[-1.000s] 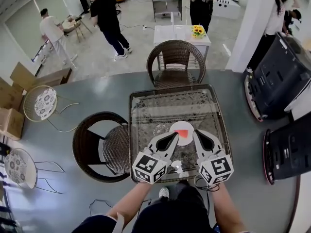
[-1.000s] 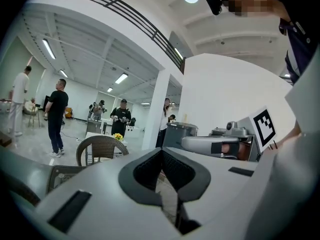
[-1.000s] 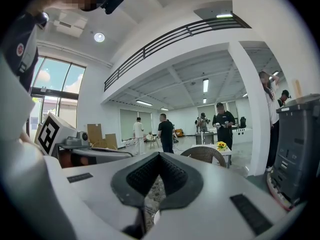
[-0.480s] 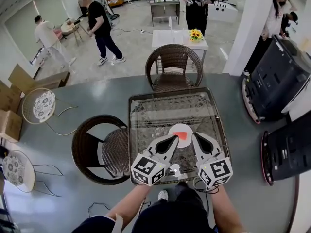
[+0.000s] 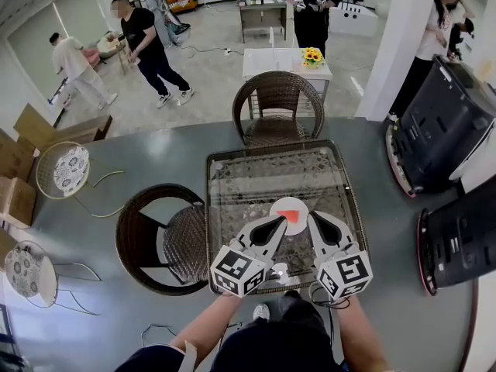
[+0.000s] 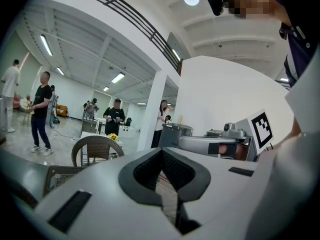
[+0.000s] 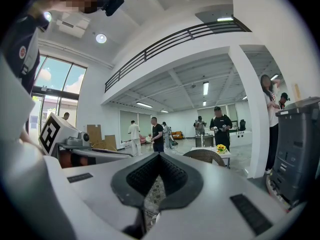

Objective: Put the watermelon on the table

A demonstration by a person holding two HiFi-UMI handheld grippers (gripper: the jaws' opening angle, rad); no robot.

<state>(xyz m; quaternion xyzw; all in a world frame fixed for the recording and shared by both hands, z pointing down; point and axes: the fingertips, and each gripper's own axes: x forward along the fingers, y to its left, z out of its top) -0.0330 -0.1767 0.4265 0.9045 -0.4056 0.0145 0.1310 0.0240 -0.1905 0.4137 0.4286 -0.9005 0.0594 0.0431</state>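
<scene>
I've got left tool (image 5: pixel 277 221) and right tool (image 5: pixel 315 218) both closed, empty, flanking the red watermelon slice (image 5: pixel 291 215) on a round white plate (image 5: pixel 287 203) on the glass-topped wicker desk (image 5: pixel 256 169).

Glass-top table (image 5: pixel 232 169): white plate (image 5: pixel 284 204) sits on it, just past the tips of left gripper (image 5: pixel 280 220) and right gripper (image 5: pixel 312 216), between them.

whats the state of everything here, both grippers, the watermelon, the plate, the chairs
Left gripper, shut, nothing between its jaws.
Right gripper, shut, nothing between its jaws.
White round plate, flat on the glass-topped wicker table.
Red watermelon wedge, lying on that plate, not gripped.
Brown wicker chair at the far side, unoccupied.
Brown wicker chair at the left, unoccupied.
</scene>
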